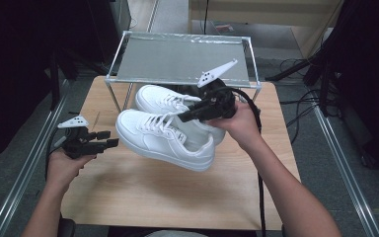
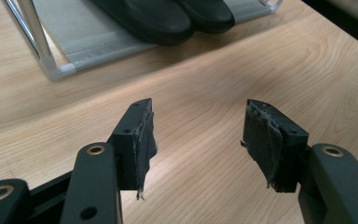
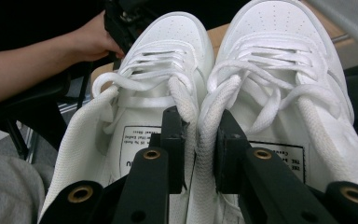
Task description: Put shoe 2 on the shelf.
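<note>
Two white lace-up sneakers are held side by side over the wooden table [image 1: 143, 197], the near one [image 1: 163, 140] and the far one [image 1: 160, 98]. My right gripper [image 1: 183, 117] reaches in from the right and is shut on their two inner collars, pinched together. In the right gripper view, the left sneaker [image 3: 163, 51] and the right sneaker [image 3: 279, 42] point away from the right gripper [image 3: 200, 126]. My left gripper [image 1: 109, 138] stands open and empty just left of the near sneaker's toe. The left gripper [image 2: 198, 135] hangs over bare wood.
A metal-framed shoe rack [image 1: 182, 59] with a grey mesh top stands at the table's far edge. A pair of black shoes [image 2: 154, 18] rests on its low shelf. Dark floor and cables surround the table.
</note>
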`<state>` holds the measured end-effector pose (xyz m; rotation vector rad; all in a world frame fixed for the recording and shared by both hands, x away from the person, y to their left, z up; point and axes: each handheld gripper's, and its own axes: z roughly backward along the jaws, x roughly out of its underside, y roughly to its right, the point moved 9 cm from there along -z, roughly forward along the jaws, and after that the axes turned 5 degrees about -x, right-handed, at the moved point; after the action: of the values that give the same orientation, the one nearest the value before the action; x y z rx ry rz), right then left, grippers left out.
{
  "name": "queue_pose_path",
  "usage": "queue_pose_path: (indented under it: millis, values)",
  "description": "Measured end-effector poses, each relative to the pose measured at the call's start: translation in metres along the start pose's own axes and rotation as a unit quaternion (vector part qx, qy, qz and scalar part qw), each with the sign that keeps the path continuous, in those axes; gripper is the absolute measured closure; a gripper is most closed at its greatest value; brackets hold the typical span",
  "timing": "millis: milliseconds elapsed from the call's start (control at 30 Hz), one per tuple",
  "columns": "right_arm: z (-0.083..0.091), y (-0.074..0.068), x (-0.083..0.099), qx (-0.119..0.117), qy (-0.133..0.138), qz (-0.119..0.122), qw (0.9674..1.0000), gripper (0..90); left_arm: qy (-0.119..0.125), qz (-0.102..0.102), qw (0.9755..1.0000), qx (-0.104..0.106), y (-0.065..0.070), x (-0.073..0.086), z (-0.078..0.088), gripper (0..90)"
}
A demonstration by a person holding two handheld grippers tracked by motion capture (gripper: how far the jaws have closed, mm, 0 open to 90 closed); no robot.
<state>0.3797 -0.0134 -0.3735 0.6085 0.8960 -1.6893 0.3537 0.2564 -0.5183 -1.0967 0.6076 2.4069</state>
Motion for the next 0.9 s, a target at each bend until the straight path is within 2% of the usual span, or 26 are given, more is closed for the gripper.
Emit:
queue_pose_path:
  millis: [133,300,433,700,900]
  values:
    - [0.0,0.002,-0.017,0.0,-0.001,-0.003,1.0,78.7,-0.001,-0.003,1.0,0.001,0.001,0.0,-0.001,43.3]
    - [0.005,0.005,-0.037,0.014,0.004,-0.006,0.9999,78.7,-0.001,-0.005,1.0,0.0,0.001,0.001,-0.002,43.3]
    - [0.012,0.011,-0.052,0.02,0.009,-0.018,0.9996,78.8,-0.001,-0.002,1.0,0.004,0.001,0.0,-0.001,43.3]
    - [0.024,0.031,-0.078,0.065,0.022,-0.034,0.9971,78.9,-0.001,-0.005,1.0,0.007,0.002,0.0,-0.002,43.3]
    - [0.032,0.052,-0.09,0.103,0.033,-0.065,0.992,78.9,-0.005,-0.006,0.9999,0.01,0.003,0.001,-0.003,43.3]
